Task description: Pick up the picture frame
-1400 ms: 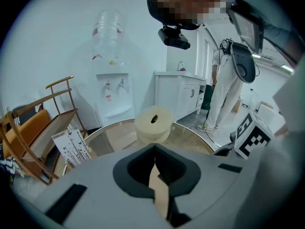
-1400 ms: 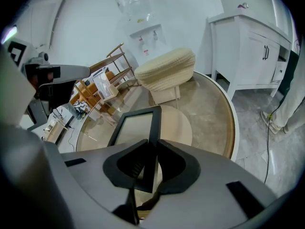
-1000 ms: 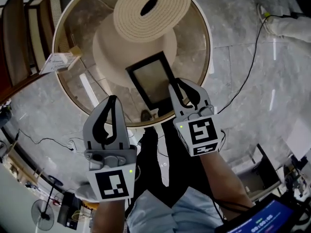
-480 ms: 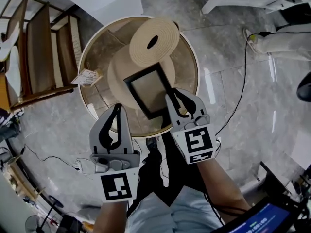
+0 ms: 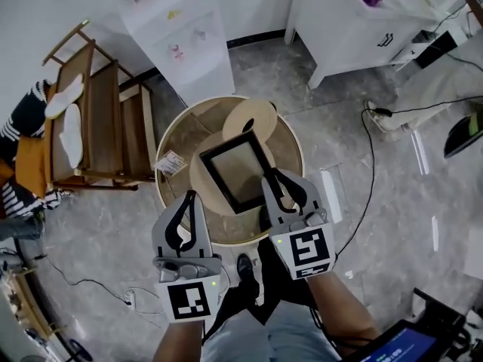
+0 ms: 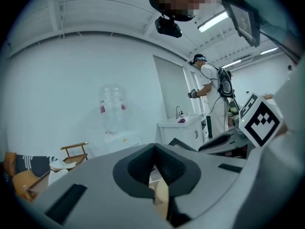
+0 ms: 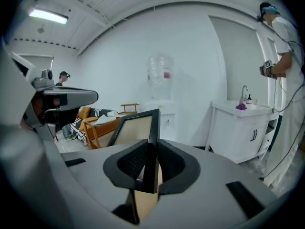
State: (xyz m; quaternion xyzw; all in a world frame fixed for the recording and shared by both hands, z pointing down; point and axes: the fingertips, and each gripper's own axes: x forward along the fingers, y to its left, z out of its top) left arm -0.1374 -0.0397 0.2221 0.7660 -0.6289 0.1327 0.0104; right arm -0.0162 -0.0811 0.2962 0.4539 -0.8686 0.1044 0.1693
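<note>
The right gripper is clamping its jaws on the picture frame, biting the black moulding on the frame's long side, near the corner at about 5 o'clock in the head view. In the right gripper view the thin edge is running straight up between the two pads, with the pale panel fanning off toward 10 o'clock. The frame is hanging over the round desk and in front of the straw hat, apparently lifted clear, though the head view cannot confirm the gap beneath it.

The left gripper is hovering at about 8 o'clock from the frame, jaws pressed together on nothing.

The frame is looking stiff and fairly light, but its moulding is narrow and smooth, so a one-sided pinch is likely leaving it prone to pivoting or sliding. Its panel may be glazed and fragile. The rim is the safer place to hold, and a second grip on the opposite long side would be steadying it.
</note>
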